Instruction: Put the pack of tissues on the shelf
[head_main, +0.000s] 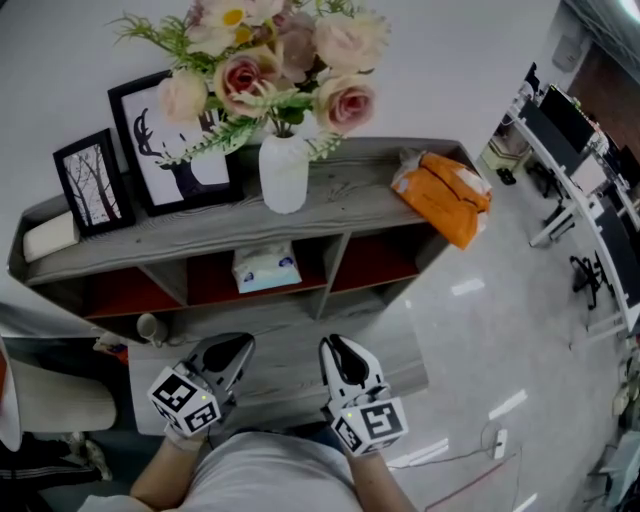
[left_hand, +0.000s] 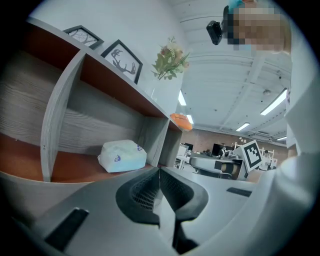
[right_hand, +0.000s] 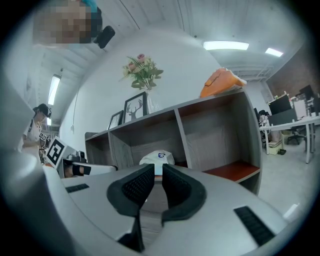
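The pack of tissues, white and pale blue, lies in the middle compartment of the grey shelf, on its red-brown floor. It also shows in the left gripper view as the pack of tissues and, partly hidden behind the jaws, in the right gripper view as the pack of tissues. My left gripper and right gripper are held side by side in front of the shelf, over its low front ledge. Both are shut, hold nothing and stand clear of the pack.
On the shelf top stand a white vase of roses, two framed pictures, an orange bag and a white box. A small cup sits on the ledge at left. A chair is at left, desks at right.
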